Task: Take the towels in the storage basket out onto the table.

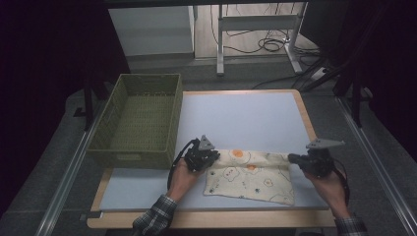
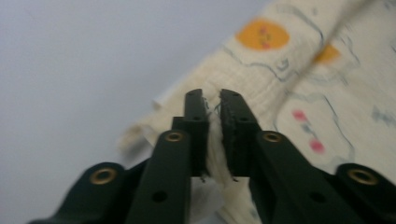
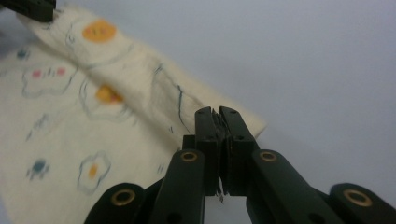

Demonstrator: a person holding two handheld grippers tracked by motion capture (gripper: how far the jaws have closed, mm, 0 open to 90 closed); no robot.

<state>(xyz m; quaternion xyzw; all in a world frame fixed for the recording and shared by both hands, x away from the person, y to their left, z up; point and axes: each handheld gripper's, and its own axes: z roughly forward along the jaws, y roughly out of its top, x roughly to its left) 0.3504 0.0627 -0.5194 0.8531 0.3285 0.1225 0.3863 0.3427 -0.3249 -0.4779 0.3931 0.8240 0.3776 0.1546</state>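
Note:
A cream cloth printed with fried eggs and small flowers lies on the pale table mat, its far edge lifted and folded over. My left gripper holds the cloth's far left corner; in the left gripper view the jaws are shut on a wad of cream fabric. My right gripper holds the far right corner, and the right gripper view has its jaws pressed together on the cloth's edge. Between the two grippers the held edge is stretched taut.
An olive woven basket stands at the table's left, close beside the left hand. The pale mat stretches bare behind the cloth. The table's wooden rim runs along the right side. Desk legs and cables lie on the floor beyond.

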